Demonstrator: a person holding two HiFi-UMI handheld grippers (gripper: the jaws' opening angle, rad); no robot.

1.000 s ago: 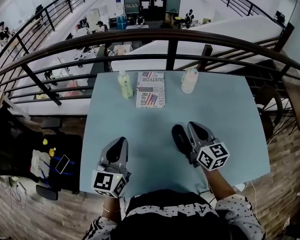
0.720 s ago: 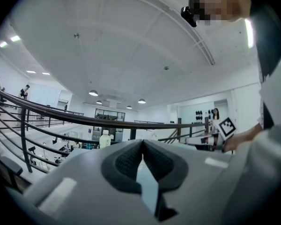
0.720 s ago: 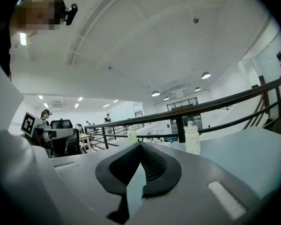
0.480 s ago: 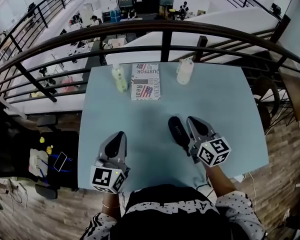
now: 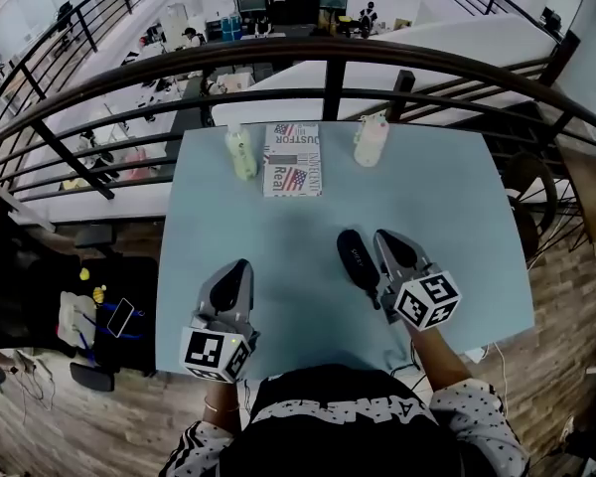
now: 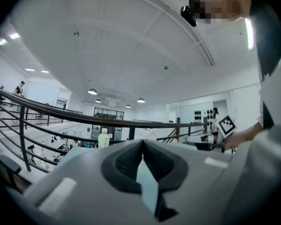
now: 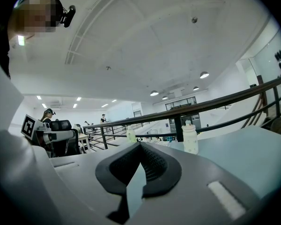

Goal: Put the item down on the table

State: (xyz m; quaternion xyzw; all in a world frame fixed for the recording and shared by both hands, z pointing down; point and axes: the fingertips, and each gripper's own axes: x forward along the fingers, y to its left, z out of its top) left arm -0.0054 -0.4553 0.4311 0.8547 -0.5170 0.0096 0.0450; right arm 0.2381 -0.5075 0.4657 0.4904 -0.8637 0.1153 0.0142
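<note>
Head view looks steeply down; both gripper views skim the table (image 5: 457, 227) toward the railing (image 5: 328, 52).

Bright, even indoor light from round ceiling lamps (image 6: 92, 92) toward 9 o'clock. The railing (image 5: 328, 53) bows at 12 o'clock. Gripper views darken at the corners, and the left gripper (image 6: 142, 144) blurs up close.

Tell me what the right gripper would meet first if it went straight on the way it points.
Probably the folded newspaper: the right gripper aims between the two bottles, nearer the green bottle than the white bottle. Its height is unclear; it could pass over the flat paper.
</note>
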